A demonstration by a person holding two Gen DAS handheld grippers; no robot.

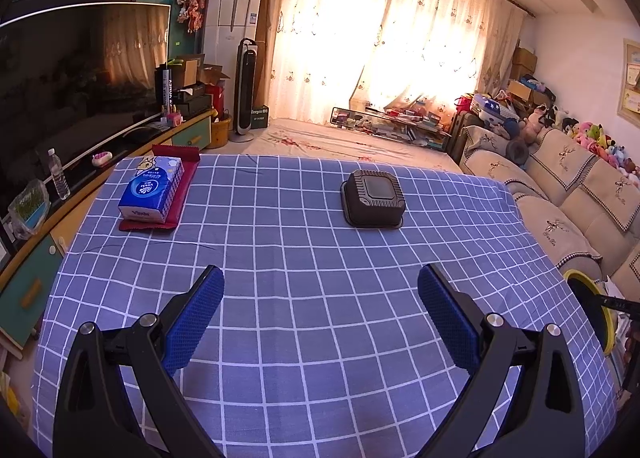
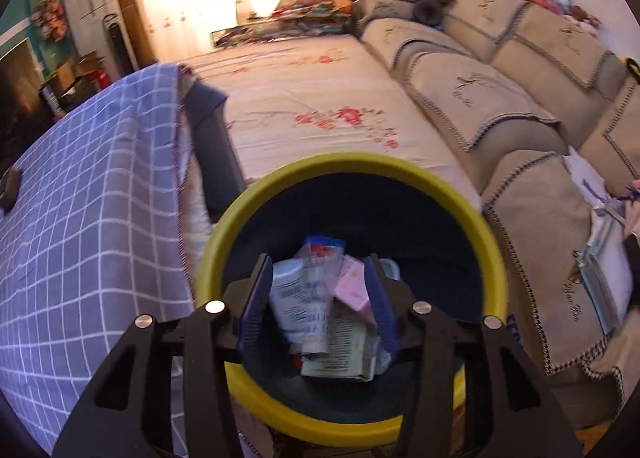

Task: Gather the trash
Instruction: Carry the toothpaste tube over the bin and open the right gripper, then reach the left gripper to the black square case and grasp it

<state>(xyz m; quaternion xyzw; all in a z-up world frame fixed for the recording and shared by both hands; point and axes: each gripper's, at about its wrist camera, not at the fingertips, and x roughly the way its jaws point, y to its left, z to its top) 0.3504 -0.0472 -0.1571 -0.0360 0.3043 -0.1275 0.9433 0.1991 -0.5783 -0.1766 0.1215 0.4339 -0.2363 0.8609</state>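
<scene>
I hold my right gripper (image 2: 318,298) tipped down over the bin (image 2: 352,170), the one with the yellow rim and dark inside, because that is where the rubbish belongs and I want it to fall straight in, not onto the floor. It stands just beside the table, below the hanging edge of the checked tablecloth (image 2: 80,198), so the trip from tabletop to bin is short. Between my right fingers I see crumpled wrappers (image 2: 324,314) and printed packets; the view is blurred, and I cannot tell whether the pads press on them or whether they lie loose in the bin underneath, so I cannot say if these jaws grip anything, only that they stand partly apart. My left gripper (image 1: 320,298) waits over the table with its jaws wide open and nothing between them, free for the next pick. Ahead of it on the cloth sit a blue tissue pack (image 1: 152,190) resting on a red wrapper (image 1: 176,178) at the far left, and a dark square box (image 1: 374,198) upside down, well apart from them. I judge the red wrapper the likeliest rubbish left, pinned under the tissues.
</scene>
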